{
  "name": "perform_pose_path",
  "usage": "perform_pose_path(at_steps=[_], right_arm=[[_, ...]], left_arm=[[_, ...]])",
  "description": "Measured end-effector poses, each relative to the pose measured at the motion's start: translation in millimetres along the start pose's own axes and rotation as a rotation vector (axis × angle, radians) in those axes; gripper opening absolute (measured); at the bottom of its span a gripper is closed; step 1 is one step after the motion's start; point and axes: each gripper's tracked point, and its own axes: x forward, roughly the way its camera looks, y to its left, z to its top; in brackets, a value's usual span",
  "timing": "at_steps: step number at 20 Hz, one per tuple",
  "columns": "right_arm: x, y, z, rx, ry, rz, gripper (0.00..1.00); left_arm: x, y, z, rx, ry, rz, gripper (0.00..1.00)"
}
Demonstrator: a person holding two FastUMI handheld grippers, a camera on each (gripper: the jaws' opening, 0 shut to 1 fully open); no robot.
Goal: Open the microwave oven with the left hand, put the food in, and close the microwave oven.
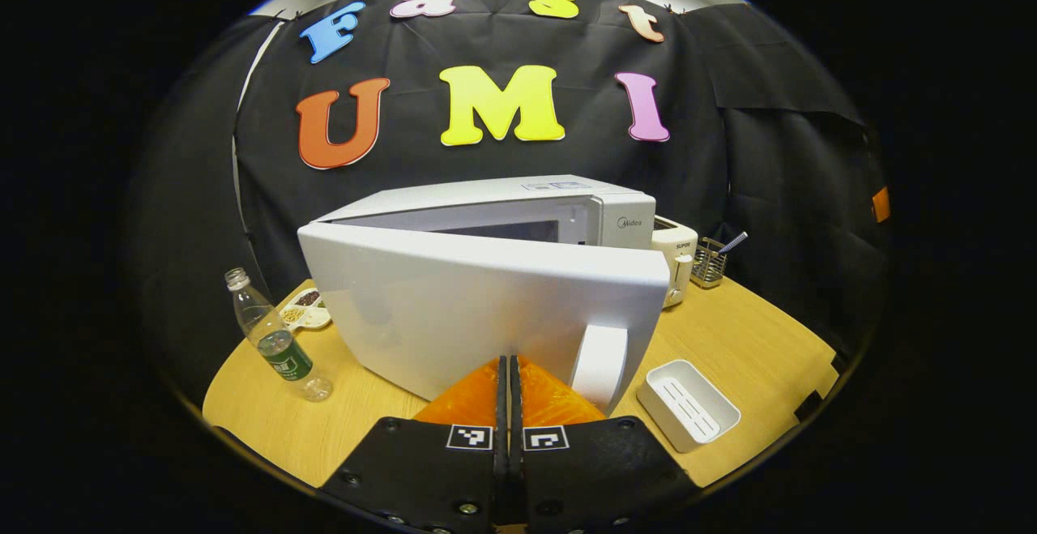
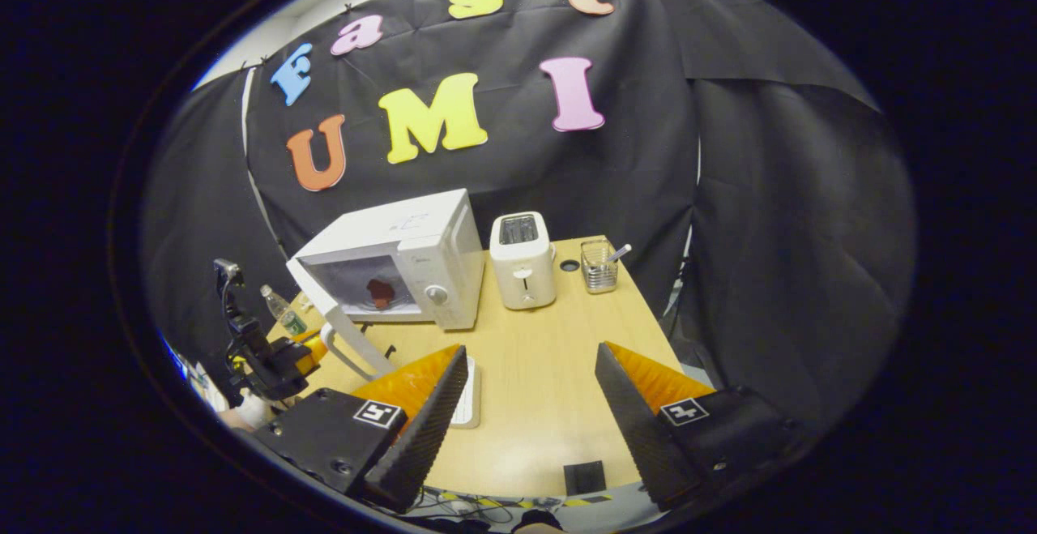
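The door (image 1: pixel 486 307) stands ajar straight ahead of the closed left hand-held gripper (image 1: pixel 509 380), food (image 2: pixel 379 292) inside; the right hand-held gripper (image 2: pixel 527 404) hangs open, well back.

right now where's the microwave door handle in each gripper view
Left gripper view: the door handle stands low and just right of centre, close above the left gripper.
Right gripper view: the same handle sits lower left, on the swung-open door's edge.
Shared landmark: the toaster stands beside the microwave.
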Motion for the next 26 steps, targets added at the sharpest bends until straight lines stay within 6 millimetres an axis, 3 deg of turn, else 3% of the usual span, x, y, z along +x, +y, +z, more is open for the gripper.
perform_pose_path(at_steps=[3, 4, 5, 6, 7, 8, 14, 17, 18, 19, 20, 21, 24, 25, 26], right_arm=[[24, -11, 7, 0.002, 0.018, 0.037, 1.00], [30, -13, 7, 0.002, 0.026, 0.045, 0.91], [34, -16, 11, 0.003, 0.028, 0.055, 1.00], [39, -18, 14, 0.001, 0.028, 0.062, 0.91], [43, -20, 18, -0.003, 0.025, 0.069, 0.91], [45, -21, 21, -0.009, 0.023, 0.076, 1.00], [61, -39, 28, -0.019, 0.036, 0.073, 1.00], [67, -46, 29, -0.017, 0.049, 0.070, 1.00], [69, -47, 30, -0.018, 0.052, 0.071, 1.00], [71, -46, 31, -0.019, 0.058, 0.073, 1.00], [72, -45, 33, -0.022, 0.057, 0.079, 1.00], [73, -44, 34, -0.025, 0.056, 0.081, 0.91], [70, -42, 39, -0.028, 0.048, 0.091, 0.91], [70, -42, 38, -0.024, 0.046, 0.094, 1.00], [69, -41, 38, -0.021, 0.049, 0.098, 1.00]], left_arm=[[27, -15, 3, -0.001, 0.005, 0.020, 0.00], [36, -19, 5, -0.001, 0.006, 0.026, 0.00], [45, -22, 8, -0.004, 0.004, 0.032, 0.00], [54, -24, 12, -0.009, 0.000, 0.035, 0.00], [63, -27, 14, -0.013, -0.001, 0.040, 0.00], [71, -28, 17, -0.018, -0.005, 0.045, 0.00], [111, -40, 31, -0.025, -0.016, 0.059, 0.00], [118, -37, 30, -0.035, -0.015, 0.070, 0.00], [118, -38, 30, -0.029, -0.014, 0.070, 0.10], [120, -38, 31, -0.023, -0.015, 0.073, 0.00], [122, -38, 31, -0.014, -0.013, 0.076, 0.00], [126, -38, 33, -0.007, -0.017, 0.076, 0.00], [131, -36, 26, -0.026, 0.016, 0.106, 0.00], [130, -37, 25, -0.032, 0.026, 0.107, 0.00], [129, -36, 23, -0.040, 0.040, 0.118, 0.00]])
